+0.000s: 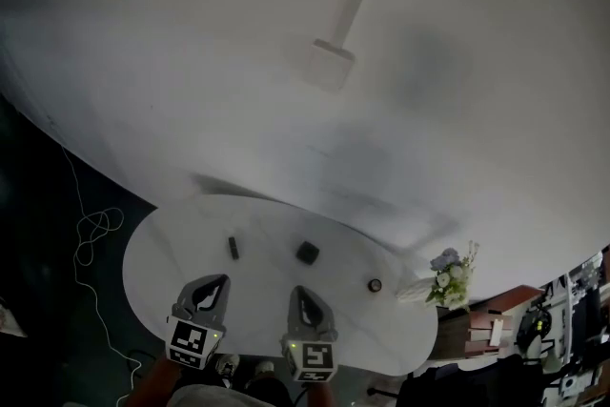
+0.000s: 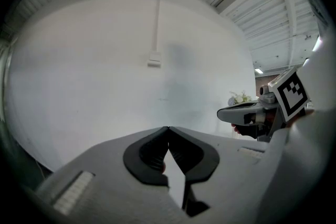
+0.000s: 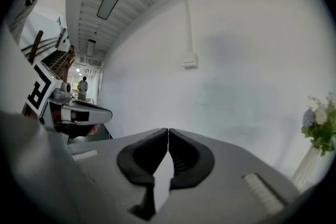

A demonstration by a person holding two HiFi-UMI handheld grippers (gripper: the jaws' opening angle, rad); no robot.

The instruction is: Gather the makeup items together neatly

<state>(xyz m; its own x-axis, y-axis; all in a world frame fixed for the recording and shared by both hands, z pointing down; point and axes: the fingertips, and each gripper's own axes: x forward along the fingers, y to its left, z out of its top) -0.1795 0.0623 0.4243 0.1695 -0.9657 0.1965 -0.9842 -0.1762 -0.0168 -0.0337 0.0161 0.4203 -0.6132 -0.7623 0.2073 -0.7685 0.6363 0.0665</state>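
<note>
Head view, oval white tabletop [image 1: 162,243], contents as follows.

1. Left tool [image 1: 219,281] – low at the near edge of the tabletop, marker cube towards the person. The left gripper view shows the left tool [image 2: 168,129] with its dark pads pressed together at the tips and nothing between them.
2. Right tool [image 1: 298,292] – just beside the left tool, on its right, also over the near edge. In the right gripper view the right tool [image 3: 168,131] has its pads closed tip to tip and is empty.
3. Slim dark makeup stick [image 1: 233,248] – lying on the tabletop just ahead of the left tool, apart from it.
4. Dark square compact [image 1: 307,252] – ahead of the right tool, near but not touching, and to the right of the stick.
5. Small round dark pot [image 1: 375,285] – off to the right of the right tool, well apart from the compact.
6. White vase of flowers [image 1: 448,274] – further right than the pot, at the far right end of the tabletop. It also shows at the right edge of the right gripper view [image 3: 319,128].
7. White cable [image 1: 91,234] – looped on the dark floor, left of the left tool.
8. Wall box [image 1: 329,62] – on the pale wall, far ahead of both tools.
</note>
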